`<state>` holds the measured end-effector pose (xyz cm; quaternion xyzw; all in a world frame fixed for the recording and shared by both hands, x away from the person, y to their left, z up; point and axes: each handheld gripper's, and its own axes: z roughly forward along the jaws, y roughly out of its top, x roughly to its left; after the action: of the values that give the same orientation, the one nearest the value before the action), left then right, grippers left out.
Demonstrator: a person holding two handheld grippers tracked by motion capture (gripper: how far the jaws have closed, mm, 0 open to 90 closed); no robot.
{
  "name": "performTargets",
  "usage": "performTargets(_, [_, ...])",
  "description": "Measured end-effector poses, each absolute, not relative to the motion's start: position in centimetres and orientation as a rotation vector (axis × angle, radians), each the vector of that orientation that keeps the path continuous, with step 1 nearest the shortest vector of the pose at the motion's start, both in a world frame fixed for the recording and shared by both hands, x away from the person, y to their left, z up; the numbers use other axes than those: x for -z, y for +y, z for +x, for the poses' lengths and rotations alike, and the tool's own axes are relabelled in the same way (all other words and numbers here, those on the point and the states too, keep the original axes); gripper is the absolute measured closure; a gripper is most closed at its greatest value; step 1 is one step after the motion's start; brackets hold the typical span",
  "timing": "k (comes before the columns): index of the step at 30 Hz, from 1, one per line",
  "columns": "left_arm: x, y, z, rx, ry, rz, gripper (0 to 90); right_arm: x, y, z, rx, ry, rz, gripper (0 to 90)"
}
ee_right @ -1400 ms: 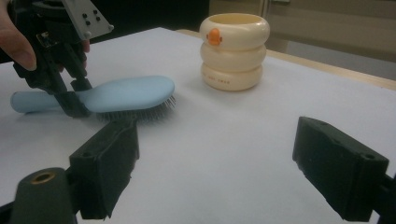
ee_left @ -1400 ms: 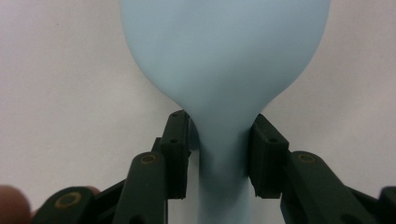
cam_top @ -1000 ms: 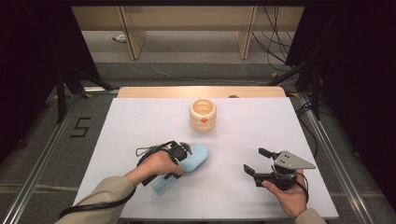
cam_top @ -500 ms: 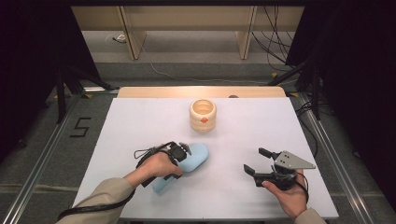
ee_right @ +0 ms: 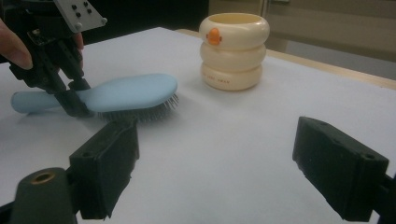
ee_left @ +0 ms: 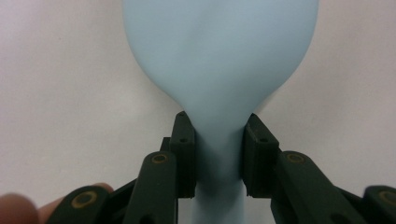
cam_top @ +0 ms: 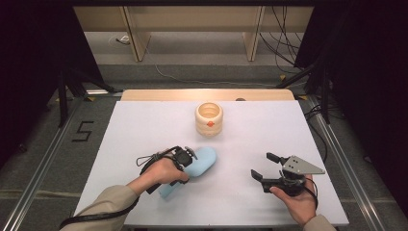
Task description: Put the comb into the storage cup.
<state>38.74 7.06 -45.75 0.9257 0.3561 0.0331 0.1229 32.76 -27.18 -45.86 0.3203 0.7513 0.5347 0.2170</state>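
Nothing has moved: one left gripper (cam_top: 188, 166) stays clamped on one blue hairbrush (cam_top: 201, 161), one right gripper (cam_top: 265, 166) stays spread wide, one cream holder (cam_top: 209, 118) stands behind.

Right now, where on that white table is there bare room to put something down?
Bare stretches: the white table left of the cream ringed cup, the far right corner beside it, and the middle between the light blue hairbrush and the right gripper. Crowded: the near left, where the left gripper clamps the brush's neck.

One blue hairbrush (cam_top: 199, 162), one cream ringed cup (cam_top: 209, 119), two tools on one table (cam_top: 144, 125)
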Motion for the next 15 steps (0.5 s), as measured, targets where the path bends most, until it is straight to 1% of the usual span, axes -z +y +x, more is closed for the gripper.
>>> performTargets(15, [44.93, 7.25, 38.41, -0.144, 1.041, 2.607, 69.6, 45.90, -27.18, 32.81, -1.483, 2.081, 0.889, 15.6])
